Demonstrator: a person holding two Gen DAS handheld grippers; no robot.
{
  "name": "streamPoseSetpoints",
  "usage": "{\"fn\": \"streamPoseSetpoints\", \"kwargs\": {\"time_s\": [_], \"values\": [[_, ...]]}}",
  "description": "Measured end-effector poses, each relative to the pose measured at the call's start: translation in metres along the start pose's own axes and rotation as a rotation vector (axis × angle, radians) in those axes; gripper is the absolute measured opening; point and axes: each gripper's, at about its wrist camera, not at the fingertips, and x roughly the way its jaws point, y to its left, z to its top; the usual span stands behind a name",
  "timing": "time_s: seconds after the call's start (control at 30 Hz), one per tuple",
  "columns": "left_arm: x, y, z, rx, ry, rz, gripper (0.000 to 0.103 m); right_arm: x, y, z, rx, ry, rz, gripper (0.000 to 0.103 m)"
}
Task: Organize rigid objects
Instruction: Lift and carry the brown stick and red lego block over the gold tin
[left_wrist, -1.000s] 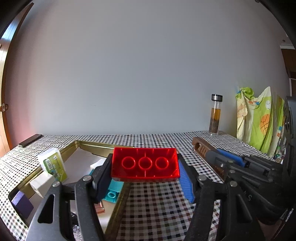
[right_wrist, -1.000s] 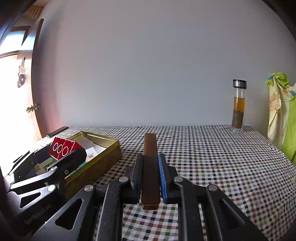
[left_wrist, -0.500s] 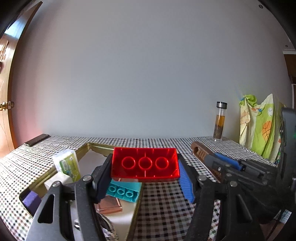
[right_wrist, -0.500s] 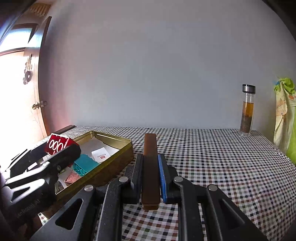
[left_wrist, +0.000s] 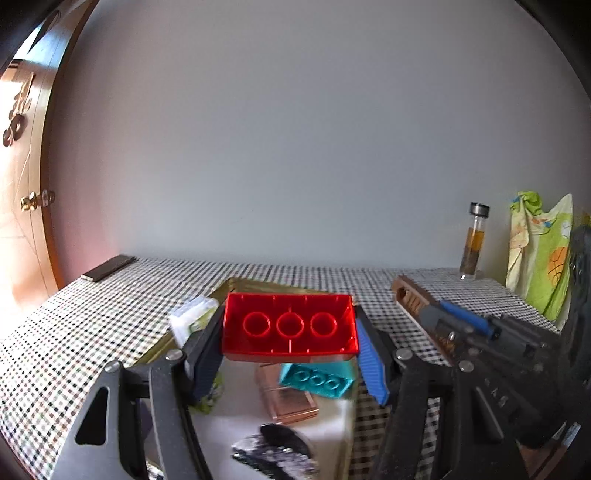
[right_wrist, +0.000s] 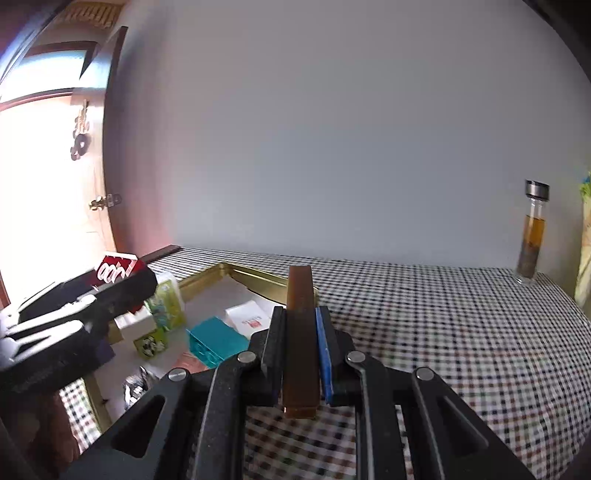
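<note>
My left gripper (left_wrist: 290, 332) is shut on a red toy brick (left_wrist: 290, 326), its hollow underside facing the camera, held above the gold tin box (left_wrist: 255, 286). In the right wrist view the same red brick (right_wrist: 114, 271) shows at the left, over the gold tin (right_wrist: 258, 275). My right gripper (right_wrist: 299, 332) is shut on a slim brown bar (right_wrist: 301, 332) standing upright between its pads, near the tin's right side. In the left wrist view the brown bar (left_wrist: 410, 299) sticks out at the right.
Inside the tin lie a teal brick (left_wrist: 317, 380), a copper-coloured flat piece (left_wrist: 286, 400), a green-white carton (right_wrist: 166, 301), a white card (right_wrist: 249, 319) and a dark crinkled item (left_wrist: 277, 448). A glass bottle (right_wrist: 532, 232) stands at the back right. A dark bar (left_wrist: 109, 267) lies far left.
Both grippers have slid leftward over the checked table toward the tin, each keeping its hold. The tin's contents now sit lower and nearer the middle of both views.
</note>
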Motion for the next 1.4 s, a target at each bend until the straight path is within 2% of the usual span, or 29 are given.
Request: {"fn": "streamPoseSetpoints", "kwargs": {"time_s": [0.2, 0.47, 0.8, 1.4], "values": [[0.012, 0.024, 0.001, -0.031, 0.084, 0.019, 0.064, 0.015, 0.014, 0.015, 0.005, 0.018, 0.074, 0.018], [0.021, 0.038, 0.000, -0.039, 0.122, 0.044, 0.064, 0.038, 0.033, 0.024, -0.017, 0.060, 0.128, 0.018], [0.029, 0.051, -0.002, -0.038, 0.155, 0.073, 0.064, 0.060, 0.049, 0.029, -0.021, 0.102, 0.140, 0.018], [0.047, 0.052, -0.005, -0.002, 0.223, 0.041, 0.064, 0.091, 0.059, 0.028, -0.043, 0.197, 0.122, 0.018]]}}
